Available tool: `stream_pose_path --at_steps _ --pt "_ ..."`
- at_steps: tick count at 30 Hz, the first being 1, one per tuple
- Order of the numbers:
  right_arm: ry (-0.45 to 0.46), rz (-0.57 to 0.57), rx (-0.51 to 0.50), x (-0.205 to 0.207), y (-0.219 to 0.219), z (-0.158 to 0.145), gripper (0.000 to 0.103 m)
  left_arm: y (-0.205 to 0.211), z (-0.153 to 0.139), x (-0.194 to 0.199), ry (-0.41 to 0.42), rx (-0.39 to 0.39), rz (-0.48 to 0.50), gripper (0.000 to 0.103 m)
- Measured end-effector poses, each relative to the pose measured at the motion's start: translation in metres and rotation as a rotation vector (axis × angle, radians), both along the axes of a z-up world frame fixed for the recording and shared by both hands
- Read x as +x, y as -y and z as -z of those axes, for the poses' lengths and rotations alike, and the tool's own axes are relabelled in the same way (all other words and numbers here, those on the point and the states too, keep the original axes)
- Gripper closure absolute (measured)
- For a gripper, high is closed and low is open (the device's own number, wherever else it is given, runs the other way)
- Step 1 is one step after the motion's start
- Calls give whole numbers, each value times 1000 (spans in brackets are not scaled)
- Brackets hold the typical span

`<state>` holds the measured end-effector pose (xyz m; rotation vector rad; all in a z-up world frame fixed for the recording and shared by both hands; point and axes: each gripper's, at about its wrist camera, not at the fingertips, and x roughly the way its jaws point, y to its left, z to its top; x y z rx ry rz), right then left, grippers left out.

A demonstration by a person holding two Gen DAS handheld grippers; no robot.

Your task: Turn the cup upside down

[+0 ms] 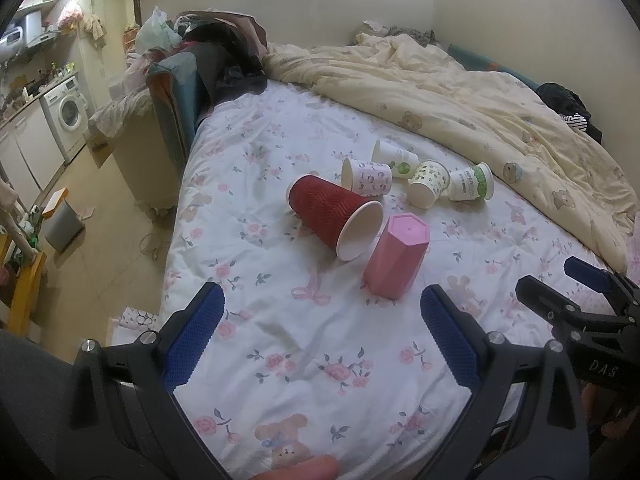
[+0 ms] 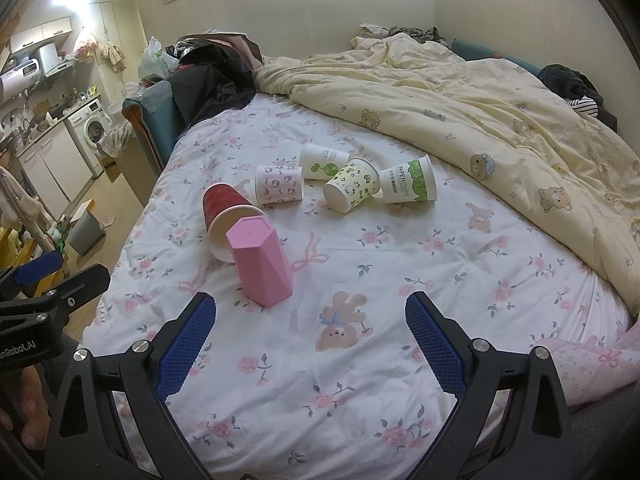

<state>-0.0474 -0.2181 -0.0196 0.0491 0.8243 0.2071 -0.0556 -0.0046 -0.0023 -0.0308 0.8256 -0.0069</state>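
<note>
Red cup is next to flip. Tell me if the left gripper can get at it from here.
Probably yes. The left gripper is open and empty, and the red cup lies on its side ahead with bare sheet between. The pink cup crowds its rim, so approach from the closed end.

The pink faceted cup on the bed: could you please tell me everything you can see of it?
The pink faceted plastic-looking cup has angular flat sides and a hexagonal closed base facing up, so it stands upside down, mouth on the floral bedsheet, leaning slightly. It widens toward the sheet. It is matte, plain pink, without print. The red ribbed paper cup lies on its side right behind it, white mouth toward it; whether they touch cannot be told. Both grippers are open, clear of it.
</note>
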Motion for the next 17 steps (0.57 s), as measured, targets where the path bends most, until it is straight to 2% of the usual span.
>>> stream_pose_path --at_steps 17 --pt "-4 0 2 0 -1 0 5 0 0 0 2 -2 0 6"
